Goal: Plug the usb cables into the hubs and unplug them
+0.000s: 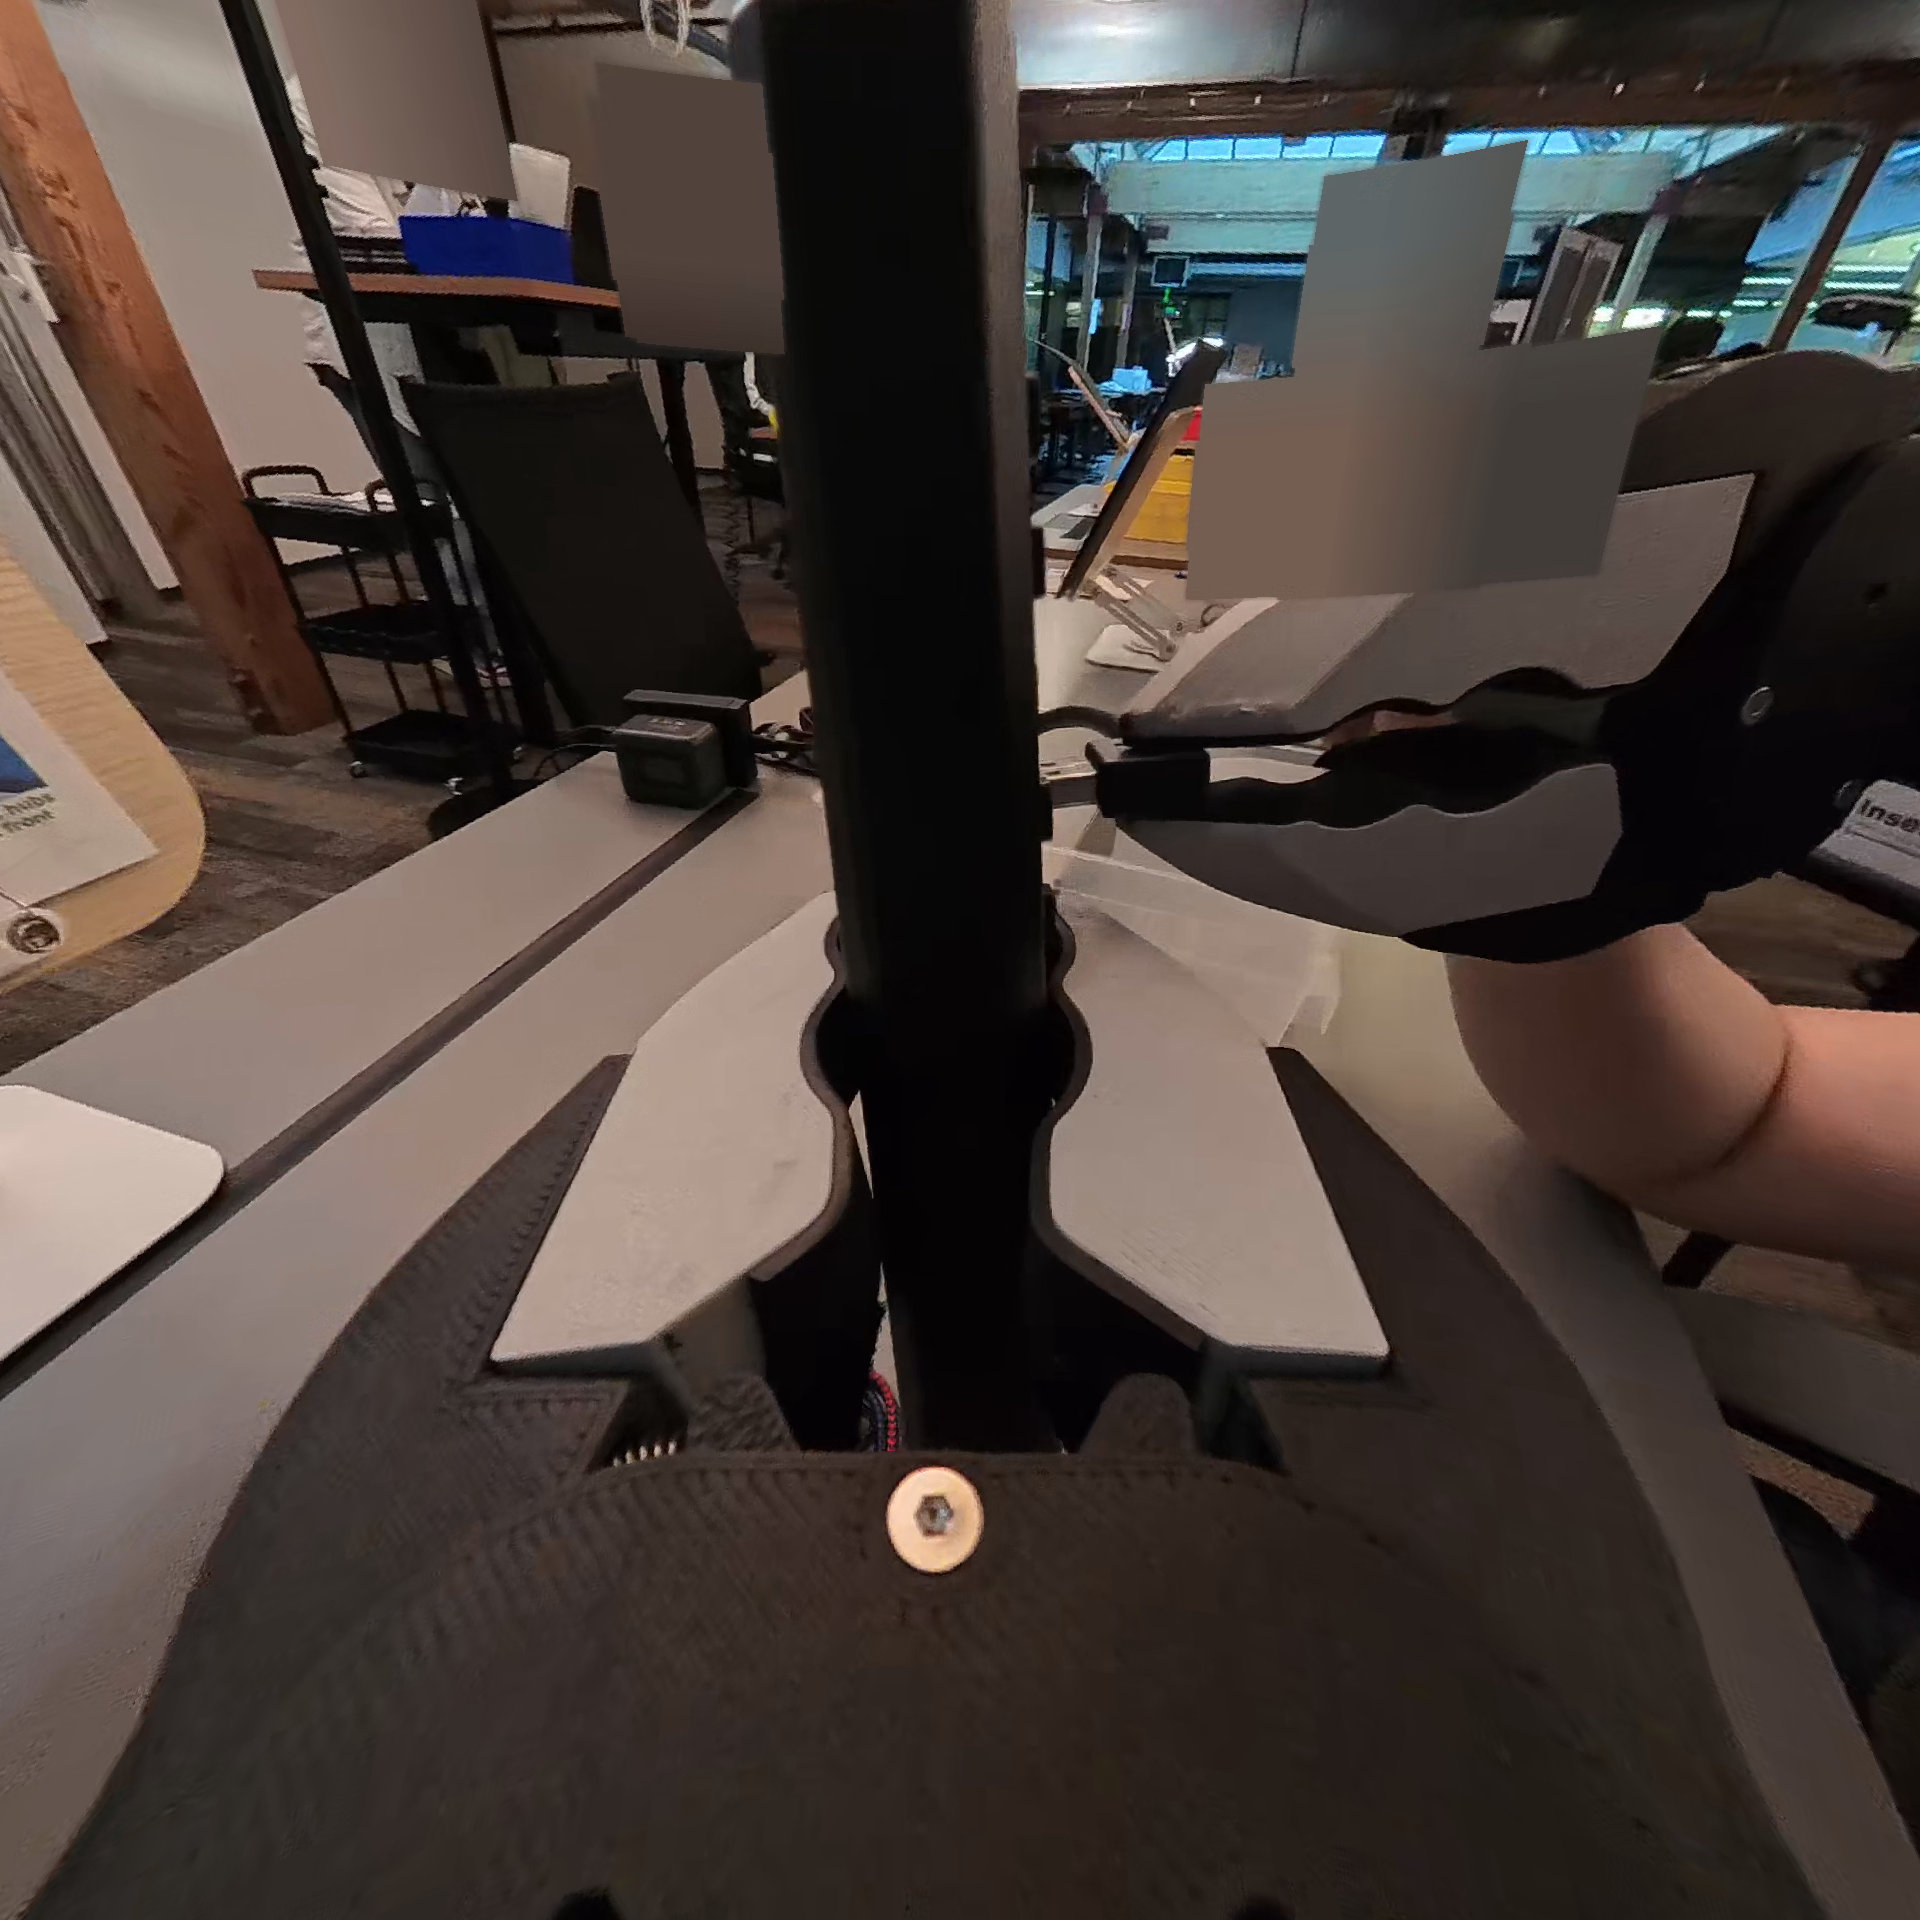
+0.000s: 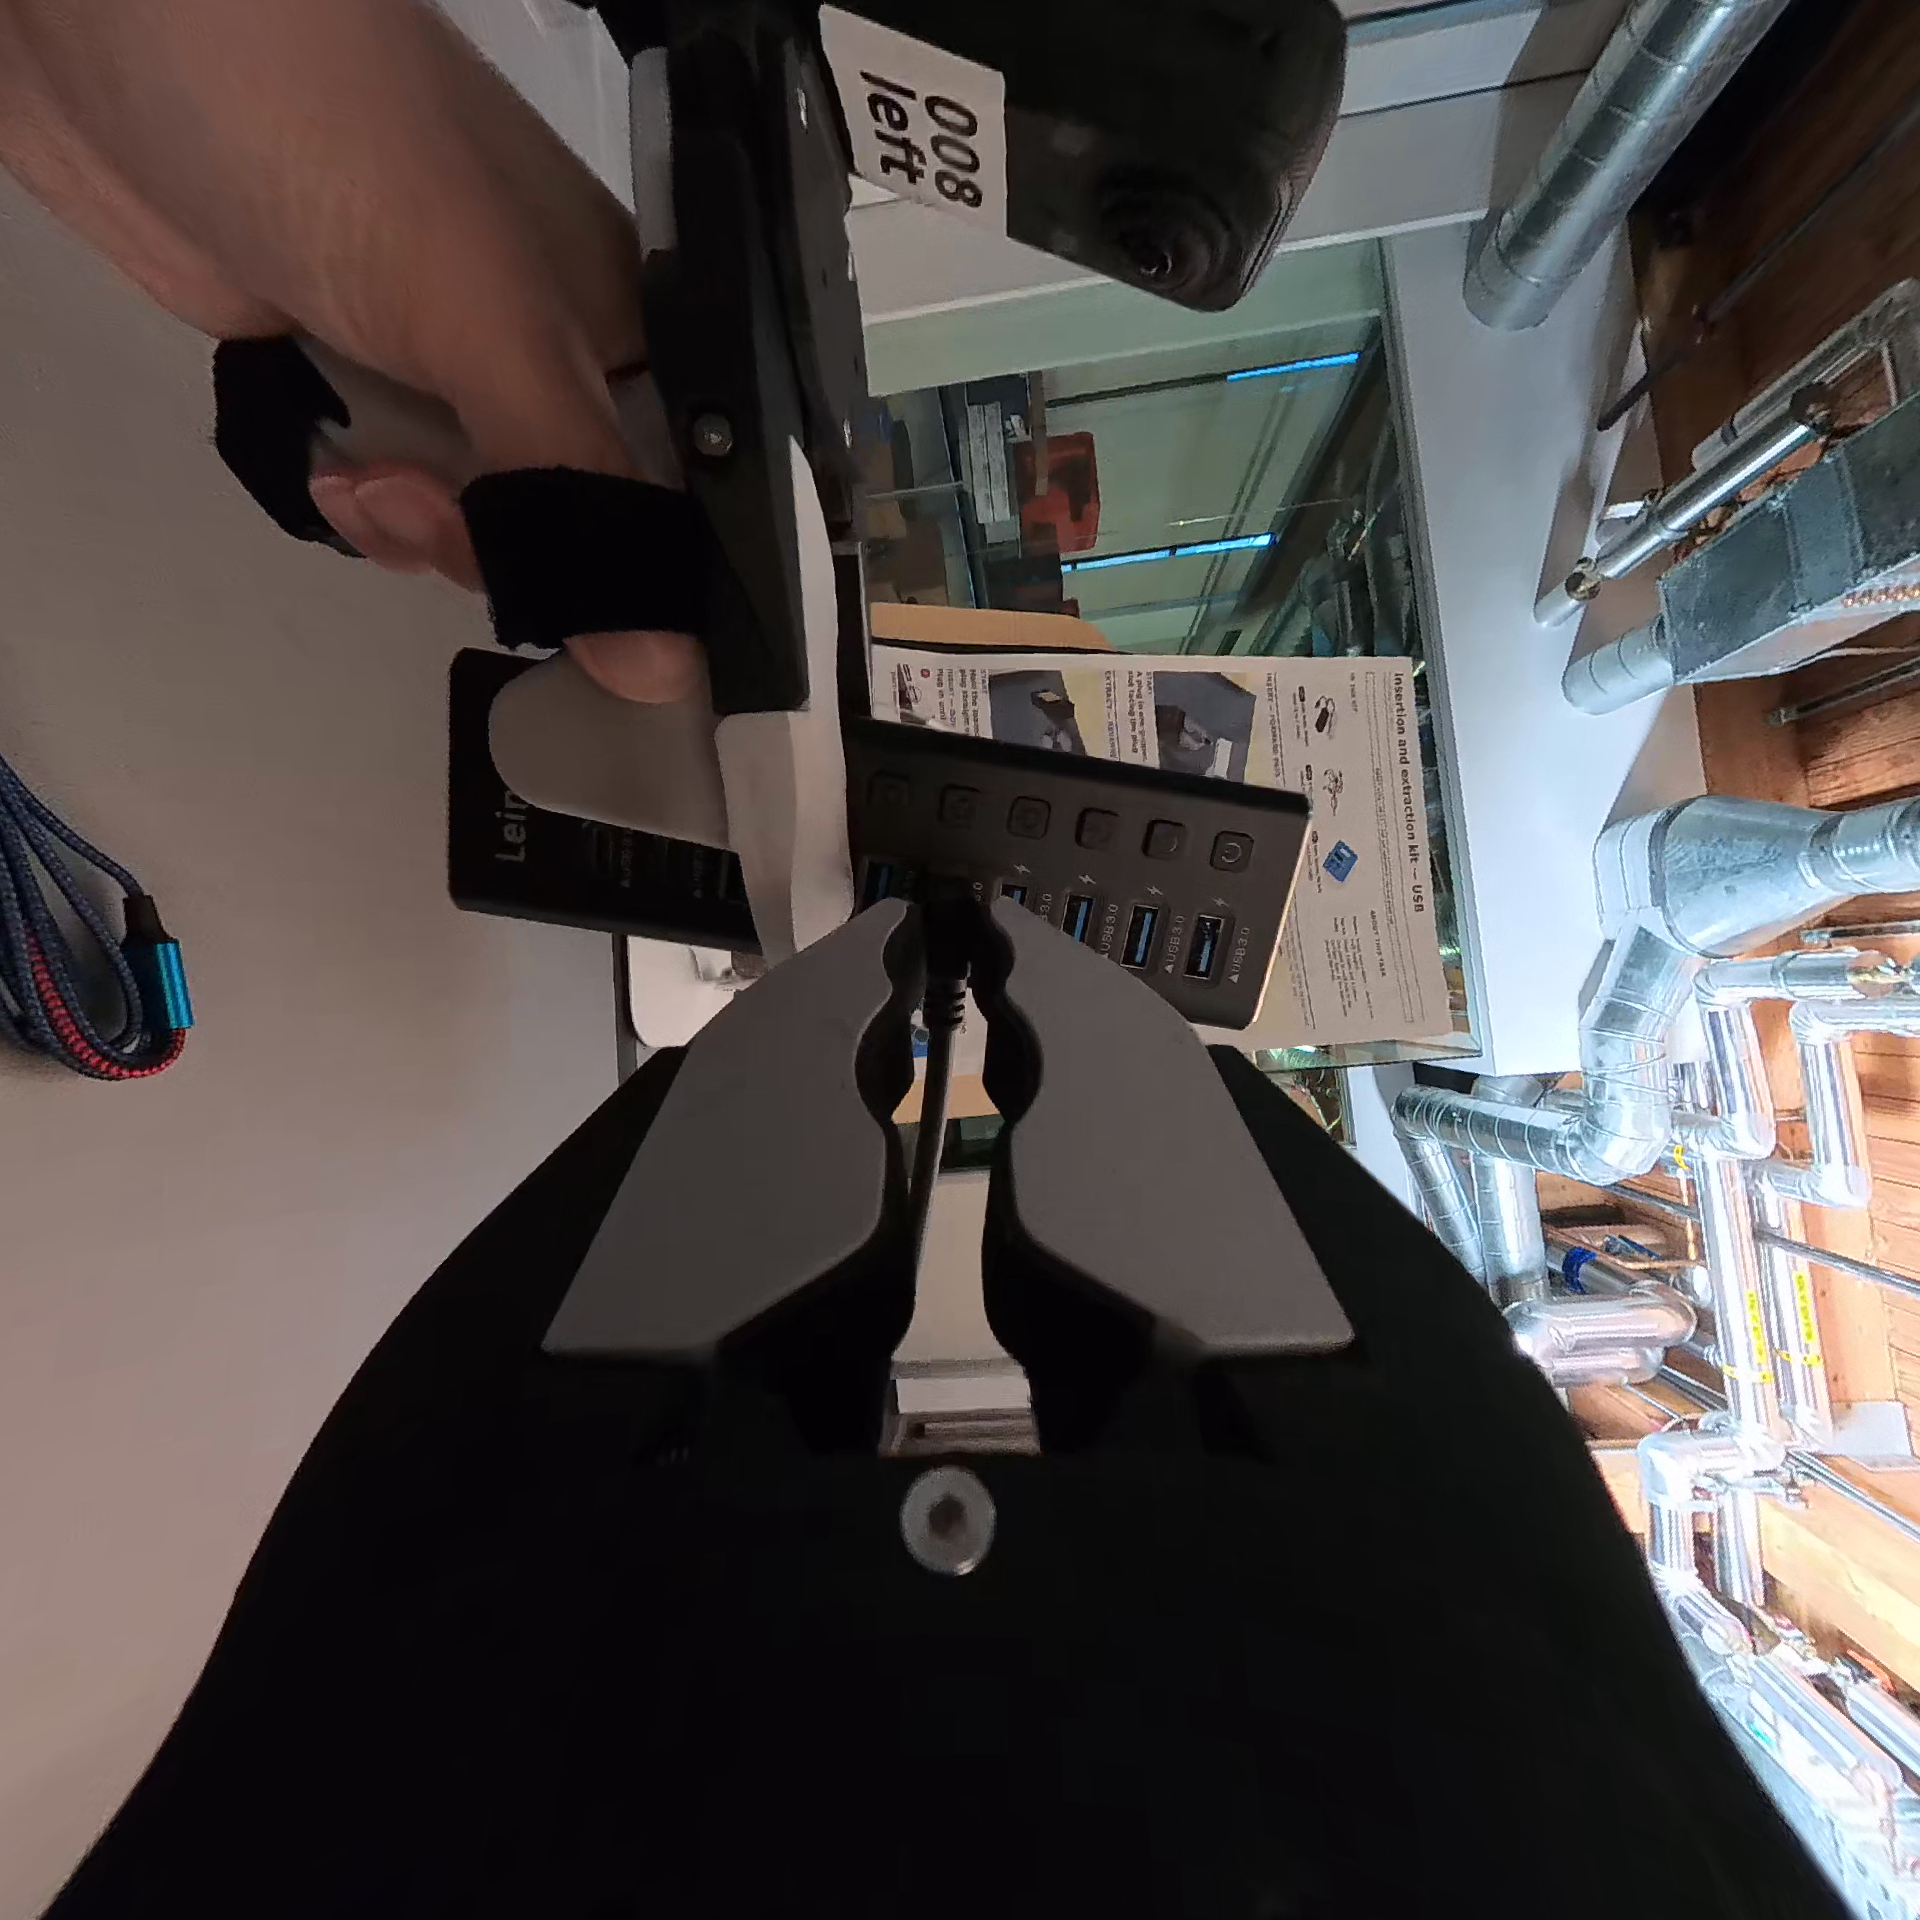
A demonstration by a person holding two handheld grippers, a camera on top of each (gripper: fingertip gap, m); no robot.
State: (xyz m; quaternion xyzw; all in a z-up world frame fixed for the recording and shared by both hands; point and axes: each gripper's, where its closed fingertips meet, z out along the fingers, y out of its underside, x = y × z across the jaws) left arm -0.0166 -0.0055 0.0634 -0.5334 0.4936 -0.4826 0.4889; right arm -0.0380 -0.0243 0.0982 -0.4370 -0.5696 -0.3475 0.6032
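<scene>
The right gripper (image 2: 948,940) pinches a black USB plug (image 2: 943,902) seated in a port of the black hub (image 2: 1081,831) — its thin cable (image 2: 928,1122) runs back between the fingers. The left gripper (image 1: 948,997) clamps the hub's long body (image 1: 899,520), held upright off the grey table (image 1: 312,997). Printed markings sit beside the hub's blue ports, a white sticker marks the left gripper, and beyond lie a braided blue-and-red cable (image 2: 73,935) and a printed sheet (image 2: 1340,831).
</scene>
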